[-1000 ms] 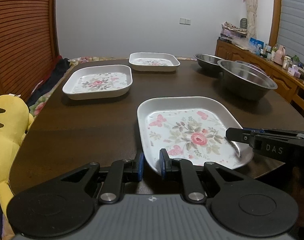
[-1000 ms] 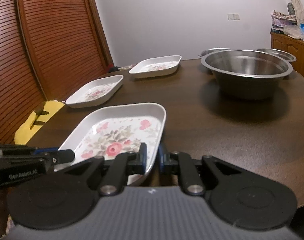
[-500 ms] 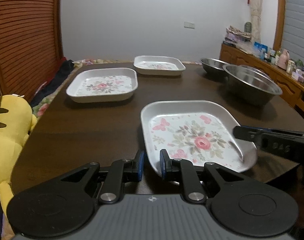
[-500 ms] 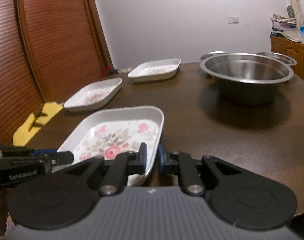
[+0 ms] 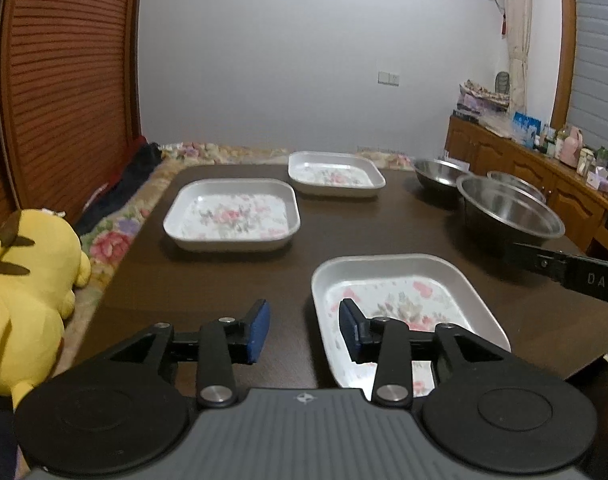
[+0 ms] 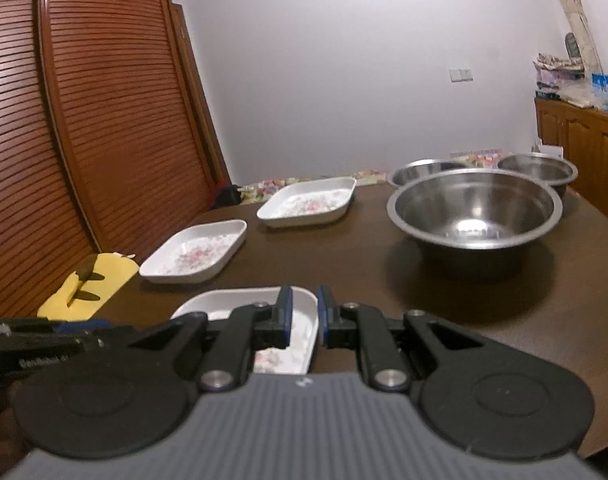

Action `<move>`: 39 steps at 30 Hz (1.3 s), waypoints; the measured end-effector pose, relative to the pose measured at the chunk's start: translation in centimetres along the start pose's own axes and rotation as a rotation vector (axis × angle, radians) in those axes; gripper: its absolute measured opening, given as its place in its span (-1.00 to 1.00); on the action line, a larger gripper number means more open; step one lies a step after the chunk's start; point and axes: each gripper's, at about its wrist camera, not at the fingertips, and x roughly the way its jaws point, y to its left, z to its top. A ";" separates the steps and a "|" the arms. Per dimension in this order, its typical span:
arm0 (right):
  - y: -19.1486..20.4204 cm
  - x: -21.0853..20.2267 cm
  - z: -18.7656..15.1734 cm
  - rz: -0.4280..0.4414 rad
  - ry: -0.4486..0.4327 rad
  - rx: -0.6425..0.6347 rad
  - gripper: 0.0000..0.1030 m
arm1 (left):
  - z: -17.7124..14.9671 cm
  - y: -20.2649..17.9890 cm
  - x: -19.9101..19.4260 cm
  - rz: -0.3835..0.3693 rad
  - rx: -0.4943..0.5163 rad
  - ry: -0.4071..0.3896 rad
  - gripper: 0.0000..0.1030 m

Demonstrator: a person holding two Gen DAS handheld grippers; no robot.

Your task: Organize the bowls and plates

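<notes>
Three white floral plates lie on the dark table (image 5: 231, 280): a near one (image 5: 400, 296), a middle one (image 5: 231, 216) and a far one (image 5: 336, 174). My left gripper (image 5: 304, 326) is open, its jaws astride the near plate's left rim without touching. My right gripper (image 6: 304, 316) is nearly shut, its jaws close on either side of the near plate's right rim (image 6: 310, 320). Three steel bowls stand at the right: a large one (image 6: 474, 210), and two smaller behind it (image 6: 538, 170) (image 6: 420, 170).
A yellow plush toy (image 5: 27, 288) sits off the table's left edge, by a floral cushion (image 5: 115, 232). A slatted wooden door (image 6: 83, 120) stands on the left. A cluttered sideboard (image 5: 544, 160) runs along the right wall.
My left gripper has opened and let go of the near plate's rim. Both grippers have risen and drawn back a little. The plate lies lower on the table.
</notes>
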 end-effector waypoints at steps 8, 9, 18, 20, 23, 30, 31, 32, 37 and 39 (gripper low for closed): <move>1.0 0.9 1.7 0.039 -0.013 -0.069 -0.71 | 1.5 2.0 -0.6 0.022 0.006 -0.023 -0.17; 1.2 1.2 1.8 0.049 -0.010 -0.073 -0.71 | 1.8 2.4 -0.4 0.027 0.003 -0.027 -0.16; 3.5 5.7 4.0 0.126 0.037 -0.121 -0.30 | 5.0 5.3 2.9 0.087 -0.009 -0.035 -0.09; 4.1 6.5 4.5 0.139 0.048 -0.137 -0.28 | 5.7 6.1 3.8 0.094 -0.015 -0.035 -0.07; 5.0 8.1 5.3 0.156 0.077 -0.159 -0.27 | 6.6 7.2 5.3 0.096 -0.020 -0.020 -0.07; 5.8 11.9 7.1 0.193 0.173 -0.149 -0.27 | 8.1 9.9 9.3 0.129 0.027 0.022 -0.09; 5.9 12.3 7.3 0.197 0.183 -0.148 -0.27 | 8.2 10.3 9.8 0.132 0.034 0.028 -0.12; 6.0 12.7 7.5 0.201 0.193 -0.149 -0.27 | 8.4 10.8 10.4 0.135 0.036 0.037 -0.13; 6.6 15.2 8.1 0.230 0.252 -0.131 -0.27 | 9.0 12.7 12.8 0.101 0.021 0.069 -0.24; 6.8 16.1 8.0 0.238 0.282 -0.124 -0.28 | 9.1 13.2 13.4 0.075 0.009 0.074 -0.25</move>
